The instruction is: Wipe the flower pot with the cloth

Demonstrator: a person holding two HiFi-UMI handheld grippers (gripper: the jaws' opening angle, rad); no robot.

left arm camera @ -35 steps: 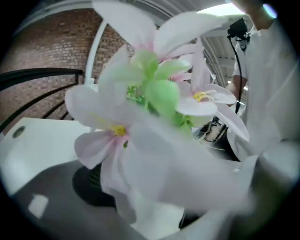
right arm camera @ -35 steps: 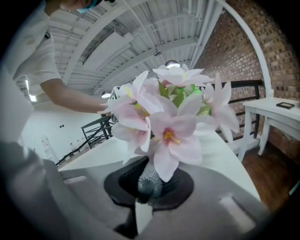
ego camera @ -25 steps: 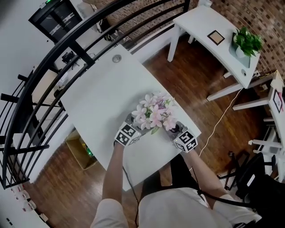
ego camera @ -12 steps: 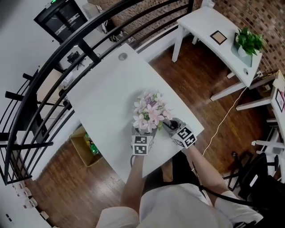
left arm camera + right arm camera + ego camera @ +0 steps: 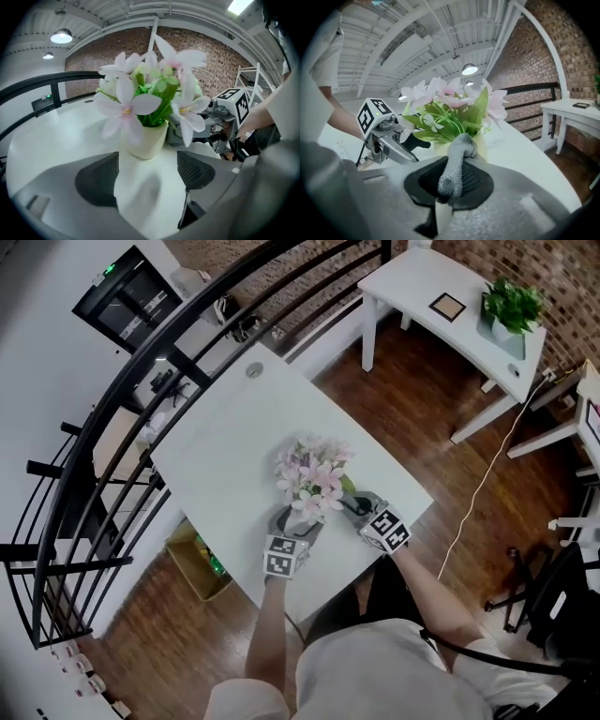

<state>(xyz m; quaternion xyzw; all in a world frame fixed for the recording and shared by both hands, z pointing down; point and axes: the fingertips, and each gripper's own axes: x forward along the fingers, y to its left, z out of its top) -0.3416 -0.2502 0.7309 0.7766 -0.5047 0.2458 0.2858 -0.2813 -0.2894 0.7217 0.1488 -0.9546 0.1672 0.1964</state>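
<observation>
A cream flower pot (image 5: 143,138) with pink and white flowers (image 5: 312,476) stands near the front edge of the white table (image 5: 225,442). My left gripper (image 5: 147,161) is open on the pot's near side. Its jaws have just been closing, with only bare table between the pads and the pot just past the fingertips. In the head view the left gripper (image 5: 293,521) sits right below the flowers. My right gripper (image 5: 453,176) is shut on a grey knitted cloth (image 5: 457,161), whose free end lies against the pot's side (image 5: 480,150). The right gripper (image 5: 361,510) is at the pot's right.
The table's front edge and right corner (image 5: 427,495) lie close to both grippers. A second white table (image 5: 422,282) with a green plant (image 5: 511,306) stands at the back right. A black railing (image 5: 141,381) curves along the left. A box (image 5: 202,563) sits on the wooden floor.
The left gripper has swung from the pot's left side round to its near side and turned to face it. The right gripper has edged a little closer to the pot, cloth still in it.
</observation>
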